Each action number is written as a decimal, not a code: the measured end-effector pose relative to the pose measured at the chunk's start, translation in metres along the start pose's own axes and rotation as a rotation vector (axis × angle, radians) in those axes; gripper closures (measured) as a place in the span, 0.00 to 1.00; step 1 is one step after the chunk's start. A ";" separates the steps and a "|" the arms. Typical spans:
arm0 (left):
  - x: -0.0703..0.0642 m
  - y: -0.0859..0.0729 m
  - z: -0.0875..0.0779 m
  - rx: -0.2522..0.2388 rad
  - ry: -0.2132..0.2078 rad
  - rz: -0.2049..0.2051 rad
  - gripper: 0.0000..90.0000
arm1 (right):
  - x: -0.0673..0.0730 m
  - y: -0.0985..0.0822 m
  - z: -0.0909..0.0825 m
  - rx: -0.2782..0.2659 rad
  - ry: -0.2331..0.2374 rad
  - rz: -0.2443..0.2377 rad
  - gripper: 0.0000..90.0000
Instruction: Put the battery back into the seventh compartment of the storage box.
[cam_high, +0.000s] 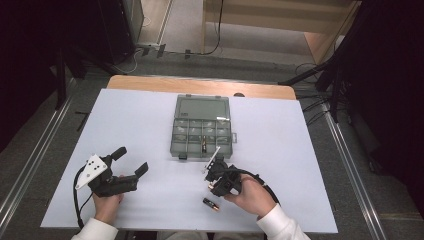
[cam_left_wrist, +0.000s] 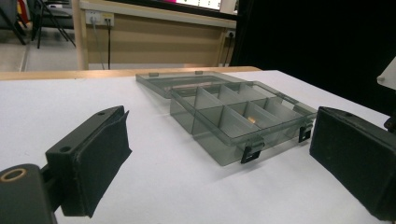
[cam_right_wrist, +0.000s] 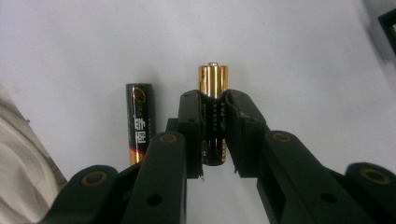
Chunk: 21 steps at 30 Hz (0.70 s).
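Black-and-gold battery (cam_right_wrist: 213, 116) sits pinched mid-body in the right gripper (cam_right_wrist: 214, 133), beside a second battery (cam_right_wrist: 139, 122), near the box (cam_high: 202, 131). Rigid, smooth, probably slippery; mid-body grip suits. Left gripper (cam_high: 131, 161) gapes empty.

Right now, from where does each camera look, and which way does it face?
High view: above the person's side, looking down on the table; both hands, left gripper and right gripper show.
Left gripper view: between its open jaws, level towards the organizer box.
Right gripper view: down at the table, jaws shut on a battery; a second battery lies beside.
Shared: high and left views show the box; high and right views show the loose battery.
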<state>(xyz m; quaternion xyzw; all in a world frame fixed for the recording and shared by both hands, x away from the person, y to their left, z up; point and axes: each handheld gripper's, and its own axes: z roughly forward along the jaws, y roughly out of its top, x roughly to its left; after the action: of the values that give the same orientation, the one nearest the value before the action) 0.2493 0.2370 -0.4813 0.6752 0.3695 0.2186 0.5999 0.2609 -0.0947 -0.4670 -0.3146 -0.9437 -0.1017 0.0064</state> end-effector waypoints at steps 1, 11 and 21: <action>0.000 0.000 0.000 0.000 0.000 0.000 0.05 | -0.001 0.000 -0.001 -0.004 -0.002 -0.003 0.87; 0.000 0.000 0.000 0.000 -0.001 0.000 0.05 | -0.008 0.002 -0.020 -0.097 0.018 0.048 0.87; 0.000 0.000 0.000 0.000 0.000 0.000 0.05 | -0.018 0.004 -0.031 -0.173 0.048 0.114 0.87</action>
<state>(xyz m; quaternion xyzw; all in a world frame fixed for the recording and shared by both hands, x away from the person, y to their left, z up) 0.2494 0.2369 -0.4814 0.6752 0.3694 0.2186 0.5999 0.2763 -0.1085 -0.4372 -0.3646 -0.9116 -0.1895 0.0075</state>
